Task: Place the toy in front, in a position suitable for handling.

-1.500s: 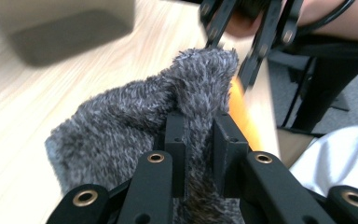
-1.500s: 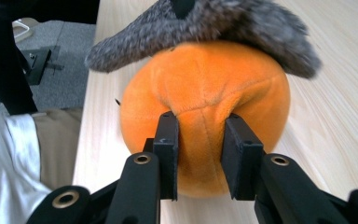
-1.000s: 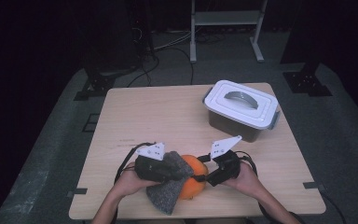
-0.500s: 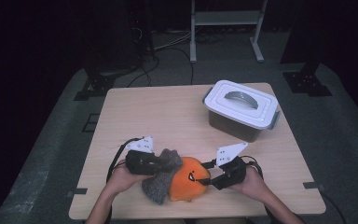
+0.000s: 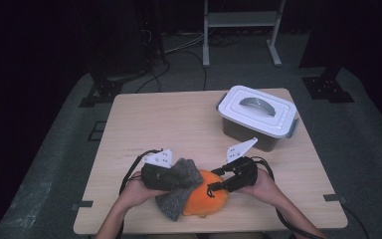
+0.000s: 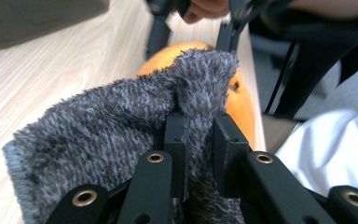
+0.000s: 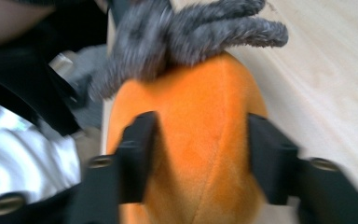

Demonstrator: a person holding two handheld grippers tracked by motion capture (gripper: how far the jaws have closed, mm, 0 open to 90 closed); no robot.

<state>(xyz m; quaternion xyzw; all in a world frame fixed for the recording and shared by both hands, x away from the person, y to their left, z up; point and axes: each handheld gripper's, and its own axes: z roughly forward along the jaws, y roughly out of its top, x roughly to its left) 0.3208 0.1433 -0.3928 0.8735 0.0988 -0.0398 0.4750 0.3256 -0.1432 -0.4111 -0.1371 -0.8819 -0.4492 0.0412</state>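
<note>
Evidently the left tool (image 6: 193, 140) pinches the grey fuzzy cloth (image 6: 107, 140) to peel it away, while the right tool (image 7: 200, 158), just closing, squeezes the orange plush toy (image 7: 196, 140) to anchor it on the counter (image 5: 179, 124).

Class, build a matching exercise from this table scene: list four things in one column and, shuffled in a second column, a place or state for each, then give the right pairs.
Things:
1. fuzzy grey cloth
2. soft orange plush toy
3. white-lidded plastic box
4. light wooden table

Places or states:
A. stands apart at the far right of the table, lid on
B. pinched in the left claw
C. bears everything else
D. sits between the jaws of the right claw, which have just been closing on it

Pairs: 1-B, 2-D, 3-A, 4-C
</note>
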